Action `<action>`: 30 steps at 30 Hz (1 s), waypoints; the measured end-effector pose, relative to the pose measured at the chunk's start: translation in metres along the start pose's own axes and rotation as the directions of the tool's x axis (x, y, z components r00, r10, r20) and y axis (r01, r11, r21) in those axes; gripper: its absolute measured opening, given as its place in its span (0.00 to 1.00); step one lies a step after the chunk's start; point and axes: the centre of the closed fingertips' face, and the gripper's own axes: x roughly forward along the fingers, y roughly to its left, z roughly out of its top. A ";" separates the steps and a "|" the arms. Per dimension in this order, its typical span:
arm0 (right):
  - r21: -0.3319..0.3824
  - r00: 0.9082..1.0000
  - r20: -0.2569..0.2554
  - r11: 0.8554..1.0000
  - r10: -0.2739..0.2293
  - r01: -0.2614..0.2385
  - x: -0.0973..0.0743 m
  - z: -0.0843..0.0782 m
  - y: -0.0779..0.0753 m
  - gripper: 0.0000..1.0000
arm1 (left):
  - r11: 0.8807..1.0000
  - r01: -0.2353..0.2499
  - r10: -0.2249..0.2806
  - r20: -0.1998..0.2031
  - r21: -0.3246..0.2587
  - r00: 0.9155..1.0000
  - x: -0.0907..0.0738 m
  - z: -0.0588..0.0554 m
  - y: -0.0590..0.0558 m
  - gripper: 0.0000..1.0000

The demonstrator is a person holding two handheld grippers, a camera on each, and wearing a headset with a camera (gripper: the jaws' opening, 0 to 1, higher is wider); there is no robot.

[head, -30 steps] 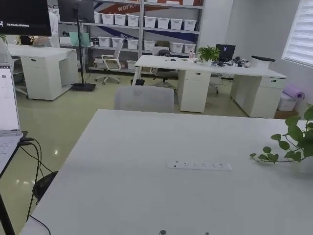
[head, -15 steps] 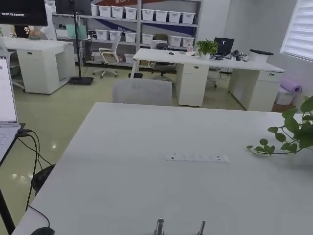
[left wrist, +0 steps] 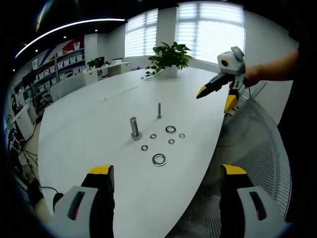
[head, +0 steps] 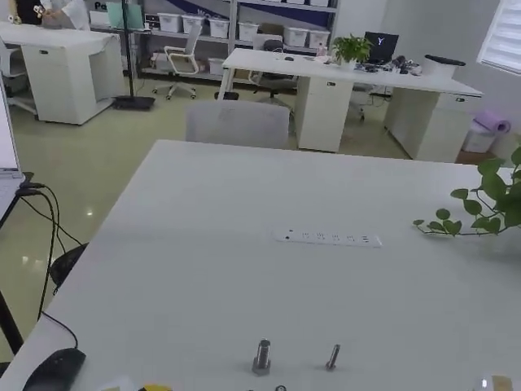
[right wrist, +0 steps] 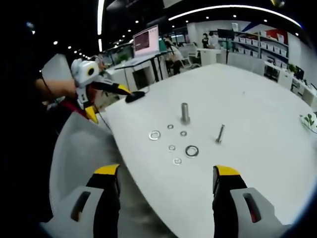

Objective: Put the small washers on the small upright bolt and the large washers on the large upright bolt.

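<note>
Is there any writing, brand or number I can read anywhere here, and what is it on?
"Y": a pale mark like this letter, on the dark screen on the far desk.
Banner behind the shelves: cut off, unreadable.
Laptop screen: too blurred.

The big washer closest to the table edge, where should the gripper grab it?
Probably by its rim, coming straight down from above. The big washer lies flat on the table, so its thin edge gives little to grab sideways. One jaw in the hole and one outside could pinch it. The open left gripper is nearest.
</note>
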 end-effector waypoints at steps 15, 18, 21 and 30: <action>-0.070 0.998 -0.062 0.997 0.022 -0.026 0.022 0.008 -0.017 0.70 | 1.000 0.023 -0.023 0.000 0.014 1.000 0.012 0.000 -0.004 0.91; -0.080 0.997 -0.075 0.996 0.027 -0.033 0.027 0.009 -0.021 0.69 | 0.999 0.024 -0.024 0.006 0.021 1.000 0.014 0.002 -0.004 0.90; -0.098 0.995 -0.100 0.995 0.025 -0.034 0.032 0.009 -0.026 0.65 | 0.999 0.032 -0.032 -0.001 0.033 0.999 0.018 0.001 -0.004 0.90; -0.140 0.989 -0.144 0.989 0.027 -0.047 0.049 0.014 -0.034 0.62 | 0.998 0.042 -0.042 0.001 0.044 0.999 0.024 -0.001 -0.003 0.88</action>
